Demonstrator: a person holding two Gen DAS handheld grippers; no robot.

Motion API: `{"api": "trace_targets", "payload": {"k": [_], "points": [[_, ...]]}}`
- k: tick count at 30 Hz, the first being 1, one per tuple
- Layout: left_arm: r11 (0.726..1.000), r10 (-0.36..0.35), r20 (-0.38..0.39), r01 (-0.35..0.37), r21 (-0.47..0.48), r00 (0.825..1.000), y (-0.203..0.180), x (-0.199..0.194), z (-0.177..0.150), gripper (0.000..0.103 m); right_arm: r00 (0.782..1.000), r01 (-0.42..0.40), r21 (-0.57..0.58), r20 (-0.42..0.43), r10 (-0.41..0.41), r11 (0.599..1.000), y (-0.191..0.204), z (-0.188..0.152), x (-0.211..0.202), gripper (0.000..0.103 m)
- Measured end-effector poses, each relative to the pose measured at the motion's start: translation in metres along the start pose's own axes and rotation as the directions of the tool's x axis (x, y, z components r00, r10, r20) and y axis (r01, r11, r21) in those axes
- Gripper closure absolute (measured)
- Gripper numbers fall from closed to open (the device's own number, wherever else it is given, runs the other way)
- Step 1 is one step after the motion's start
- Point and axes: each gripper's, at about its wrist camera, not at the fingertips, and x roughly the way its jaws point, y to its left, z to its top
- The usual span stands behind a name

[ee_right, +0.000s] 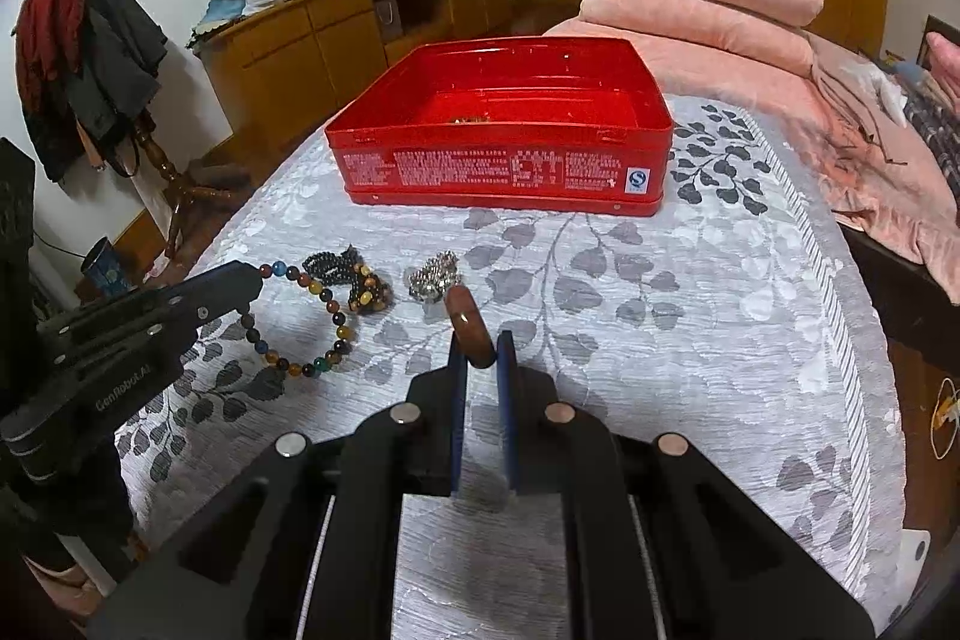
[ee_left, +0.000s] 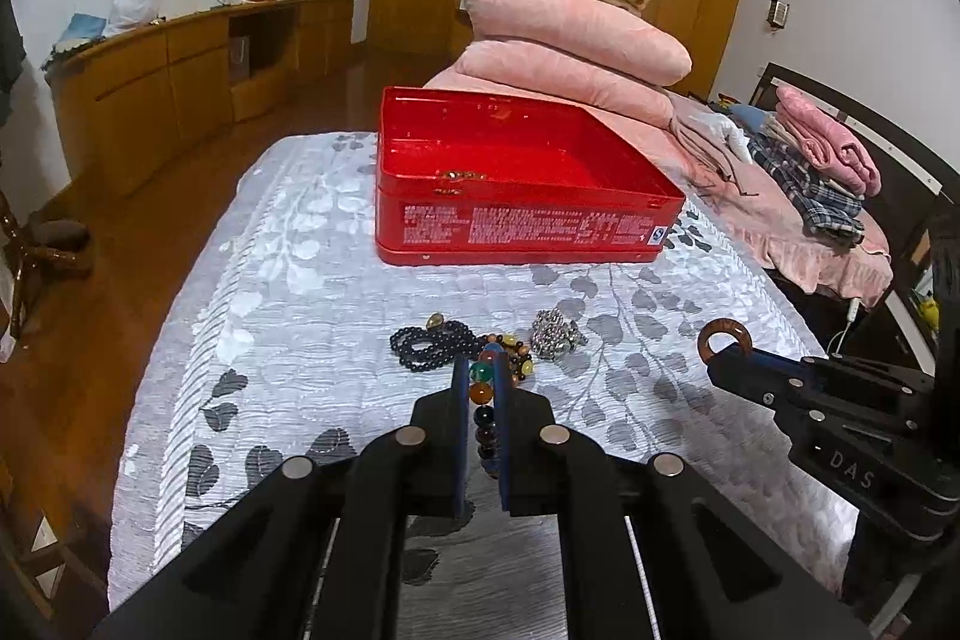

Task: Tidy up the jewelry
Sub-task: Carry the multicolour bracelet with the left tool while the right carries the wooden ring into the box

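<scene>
Left claw (ee_left: 482,382), seen from the left wrist view, is clenched on a multicoloured bead bracelet (ee_left: 485,400), which runs between the blue pads and is raised off the bed cover (ee_left: 270,328). Ahead on the cover lie a dark bead strand (ee_left: 426,343), an amber-toned bead cluster (ee_left: 516,349) and a silver piece (ee_left: 555,334), close together. Beyond them stands the open red tin (ee_left: 528,196), with one small gold item (ee_left: 459,174) just visible behind its near wall. At the right edge, the right claw (ee_left: 729,347) grips a brown ring (ee_left: 723,337). From the right wrist view, the right claw (ee_right: 482,349) is clamped on the brown ring (ee_right: 471,331), held upright at the pad tips above the bed cover (ee_right: 660,340). The left claw (ee_right: 255,280) holds the bracelet (ee_right: 312,322), whose loop hangs toward the cover. The red tin (ee_right: 504,172) sits further back. Judged progress: early; one item appears stowed, two are in hand, and three remain on the bed.
</scene>
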Motion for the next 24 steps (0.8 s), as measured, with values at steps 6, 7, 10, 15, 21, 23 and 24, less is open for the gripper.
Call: {"api": "trace_targets", "payload": {"k": [6,7,10,15,21,23,24], "points": [[1.0,0.0,0.011,0.0,0.003,1.0,-0.001,0.0,0.007,0.095,1.0,0.003,-0.004,0.015,-0.003,1.0,-0.001,0.01,-0.001,0.094],[1.0,0.001,0.012,-0.001,0.002,1.0,-0.001,0.001,0.008,0.095,1.0,0.004,-0.005,0.018,-0.004,1.0,-0.001,0.011,-0.002,0.094],[1.0,-0.001,0.022,0.001,0.003,1.0,-0.001,0.0,0.014,0.095,1.0,0.009,-0.01,0.027,-0.009,1.0,-0.002,0.018,-0.002,0.094],[1.0,-0.005,0.051,0.005,0.004,0.999,-0.003,-0.003,0.029,0.095,0.999,0.013,-0.016,0.051,-0.012,1.0,-0.003,0.032,-0.006,0.094],[1.0,-0.009,0.085,0.01,-0.007,0.996,-0.004,0.0,0.053,0.095,0.997,0.014,-0.014,0.079,-0.013,1.0,-0.005,0.055,-0.006,0.094],[1.0,-0.009,0.093,0.01,-0.013,0.996,-0.003,0.002,0.062,0.095,0.996,0.013,-0.007,0.083,-0.013,1.0,-0.008,0.064,-0.003,0.094],[1.0,-0.011,0.096,0.012,-0.014,0.995,-0.003,0.004,0.067,0.095,0.996,0.012,-0.003,0.084,-0.012,1.0,-0.009,0.067,-0.002,0.094]]}}
